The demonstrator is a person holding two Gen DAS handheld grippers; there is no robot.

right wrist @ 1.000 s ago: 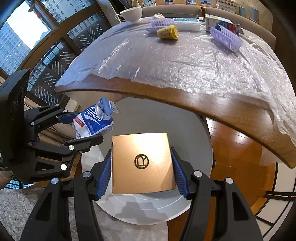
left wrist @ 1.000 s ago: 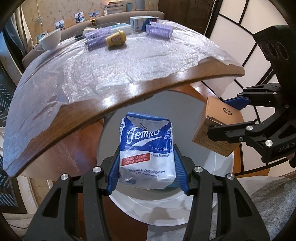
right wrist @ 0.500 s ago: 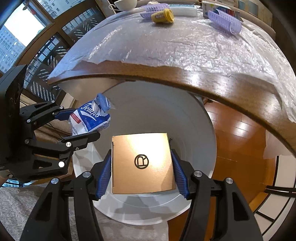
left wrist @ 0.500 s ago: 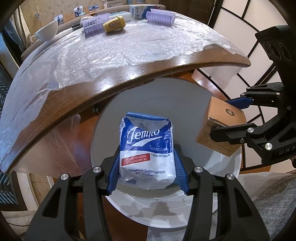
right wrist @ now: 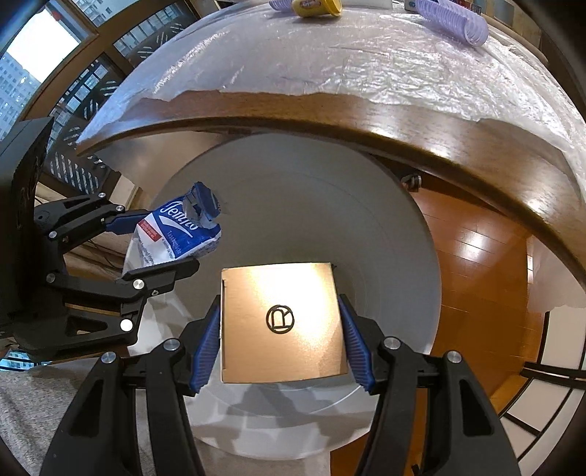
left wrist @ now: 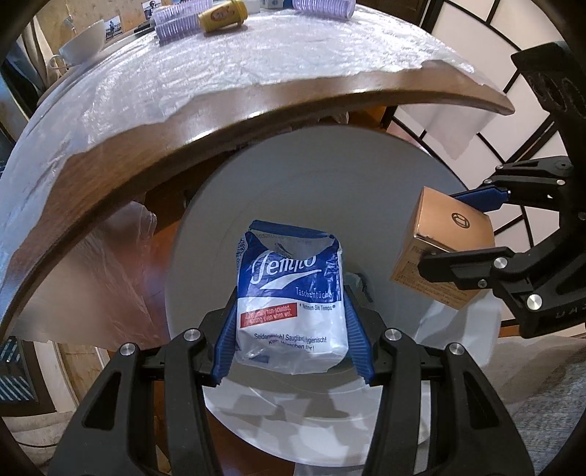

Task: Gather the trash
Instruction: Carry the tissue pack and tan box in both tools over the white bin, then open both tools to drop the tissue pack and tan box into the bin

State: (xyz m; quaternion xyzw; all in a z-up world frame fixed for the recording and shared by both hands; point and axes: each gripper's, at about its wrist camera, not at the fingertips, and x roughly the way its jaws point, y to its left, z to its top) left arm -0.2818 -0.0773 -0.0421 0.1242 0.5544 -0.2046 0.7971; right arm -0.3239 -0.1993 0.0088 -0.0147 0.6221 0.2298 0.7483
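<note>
The left gripper (left wrist: 293, 340) is clenched on a blue and white tissue pack (left wrist: 291, 293); the pack stands upright between its two blue pads, with its torn top on the far side. The right gripper (right wrist: 280, 344) grasps a brown cardboard box (right wrist: 280, 322), pressed at both sides, the flat face with a round logo turned to the camera. Both things hang over the open mouth of a round white bin (left wrist: 293, 175), the tissue pack at the left and the box at the right, near each other but apart. Behind the bin is the curved wooden edge of a table (right wrist: 366, 121) covered with a plastic sheet (left wrist: 256, 73). On the far part of the table lie a yellow cup (left wrist: 223, 16) and purple hair rollers (right wrist: 454, 22).
</note>
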